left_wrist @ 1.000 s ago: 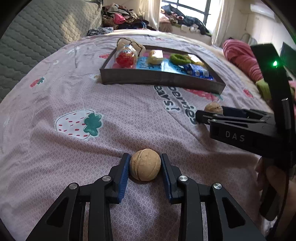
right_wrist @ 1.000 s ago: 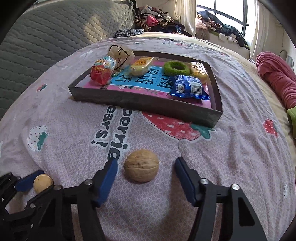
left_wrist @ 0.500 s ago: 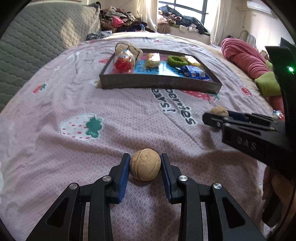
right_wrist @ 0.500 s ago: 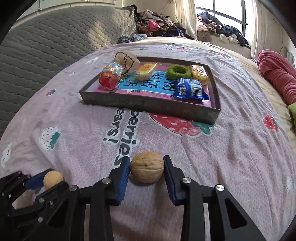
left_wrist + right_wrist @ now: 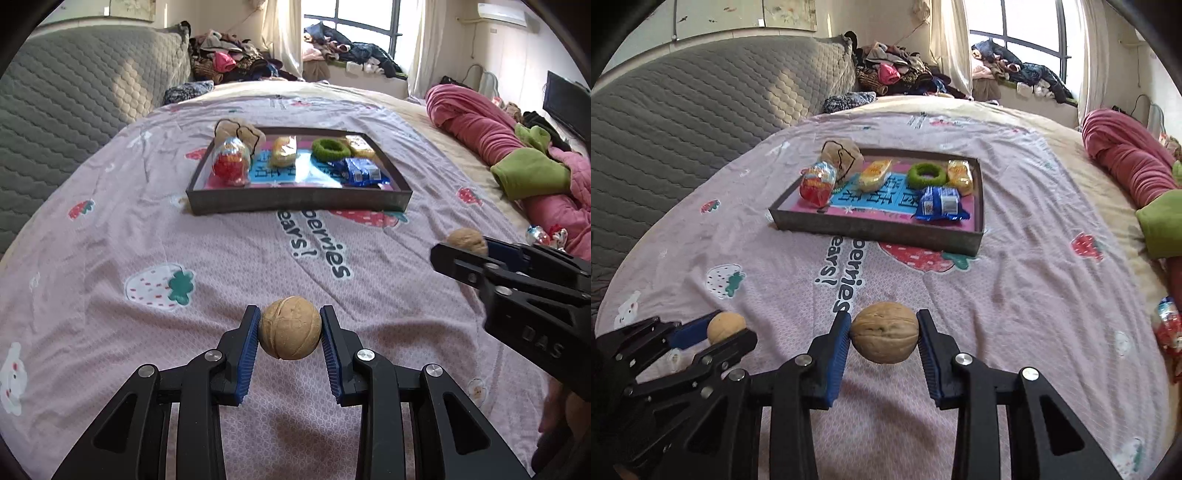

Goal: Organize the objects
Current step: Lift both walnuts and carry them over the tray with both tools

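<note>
Blue pads of your left hand-held gripper [image 5: 289, 334] are clamped on a round walnut [image 5: 289, 328], held just above the bed [image 5: 155, 236]; your right hand-held gripper [image 5: 884, 334] pinches a longer walnut [image 5: 885, 332] between its pads, nearly closed, to the right of the first; farther off, a dark tray [image 5: 875, 229] sits on the pink strawberry sheet, holding a blue packet [image 5: 940, 204], a green ring [image 5: 927, 174] and yellow snacks [image 5: 874, 174].
</note>
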A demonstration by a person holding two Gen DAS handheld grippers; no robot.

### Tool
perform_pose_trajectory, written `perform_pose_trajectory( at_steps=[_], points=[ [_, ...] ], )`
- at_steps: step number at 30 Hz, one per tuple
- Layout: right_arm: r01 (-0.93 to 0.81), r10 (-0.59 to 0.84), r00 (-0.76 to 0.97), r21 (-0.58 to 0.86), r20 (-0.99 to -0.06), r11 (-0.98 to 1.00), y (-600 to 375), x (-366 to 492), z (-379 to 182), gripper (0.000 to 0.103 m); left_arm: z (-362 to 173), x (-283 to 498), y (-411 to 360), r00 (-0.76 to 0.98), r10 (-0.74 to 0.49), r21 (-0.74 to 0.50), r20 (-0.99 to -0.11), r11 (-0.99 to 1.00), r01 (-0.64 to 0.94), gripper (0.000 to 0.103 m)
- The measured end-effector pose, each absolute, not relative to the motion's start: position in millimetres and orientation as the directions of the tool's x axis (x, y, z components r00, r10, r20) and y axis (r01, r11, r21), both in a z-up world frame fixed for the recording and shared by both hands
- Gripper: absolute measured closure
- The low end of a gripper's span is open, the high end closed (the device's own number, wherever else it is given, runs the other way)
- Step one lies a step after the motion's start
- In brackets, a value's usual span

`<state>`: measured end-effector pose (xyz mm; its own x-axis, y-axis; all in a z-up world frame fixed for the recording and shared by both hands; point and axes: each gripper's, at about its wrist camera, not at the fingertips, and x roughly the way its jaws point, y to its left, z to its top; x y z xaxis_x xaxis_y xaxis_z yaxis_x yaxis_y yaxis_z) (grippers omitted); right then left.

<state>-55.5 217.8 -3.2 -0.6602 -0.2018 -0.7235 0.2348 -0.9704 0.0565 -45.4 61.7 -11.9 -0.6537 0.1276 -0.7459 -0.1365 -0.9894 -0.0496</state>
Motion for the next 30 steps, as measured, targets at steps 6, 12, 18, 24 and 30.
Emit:
perform_pose_trajectory(
  at_steps=[6,12,18,24,30],
  points=[
    [0.229,-0.192,-0.698,0.039,-0.690,-0.973,217,-43,24,0.066,11,-48,60,-0.682,0.124,-0.040,-0.721,-0.990,-0.138,0.069],
    [0.231,-0.194,-0.738,0.029,-0.646,-0.973,213,-42,53,0.066,37,-56,56,-0.713,0.126,-0.037,-0.690,-0.990,-0.139,0.070],
    [0.243,-0.202,-0.766,0.016,-0.611,-0.970,201,-49,78,0.066,60,-69,47,-0.739,0.110,-0.025,-0.665,-0.992,-0.125,0.069],
    [0.253,-0.211,-0.785,0.009,-0.583,-0.967,194,-63,99,0.066,80,-86,43,-0.759,0.110,-0.031,-0.642,-0.993,-0.118,0.069],
    [0.247,-0.206,-0.803,0.002,-0.560,-0.969,194,-87,119,0.066,96,-114,45,-0.769,0.108,-0.021,-0.631,-0.992,-0.122,0.069]
  ],
)
